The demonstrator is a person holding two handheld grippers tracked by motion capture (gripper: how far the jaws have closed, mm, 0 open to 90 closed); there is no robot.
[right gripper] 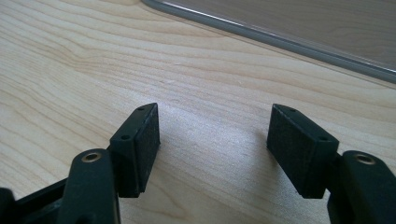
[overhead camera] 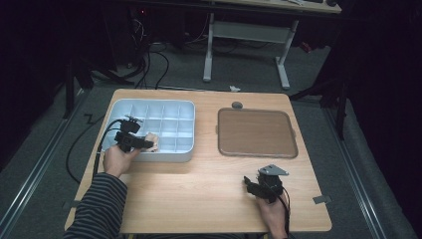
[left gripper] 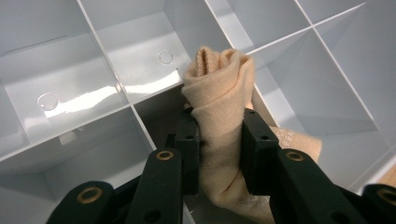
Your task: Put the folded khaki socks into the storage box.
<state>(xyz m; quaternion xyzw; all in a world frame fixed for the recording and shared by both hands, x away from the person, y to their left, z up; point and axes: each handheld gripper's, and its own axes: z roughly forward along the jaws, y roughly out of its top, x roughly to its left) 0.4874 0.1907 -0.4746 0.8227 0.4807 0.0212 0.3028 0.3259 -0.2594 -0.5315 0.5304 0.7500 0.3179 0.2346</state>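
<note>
From the high view, your left claw [overhead camera: 142, 143] sat at the near edge of the divided organizer box [overhead camera: 119, 106], at about ten o'clock on the bench [overhead camera: 199, 194], while your right claw [overhead camera: 253, 183] rested low at about five o'clock, near the brown tray [overhead camera: 256, 133]. In the left gripper view, its jaws were clamped on a rolled beige sock [left gripper: 222, 93] above a compartment; you seemed mid-placement, and lowering it squarely inside came next. In the right gripper view, your jaws stood wide, empty over the bench.
</note>
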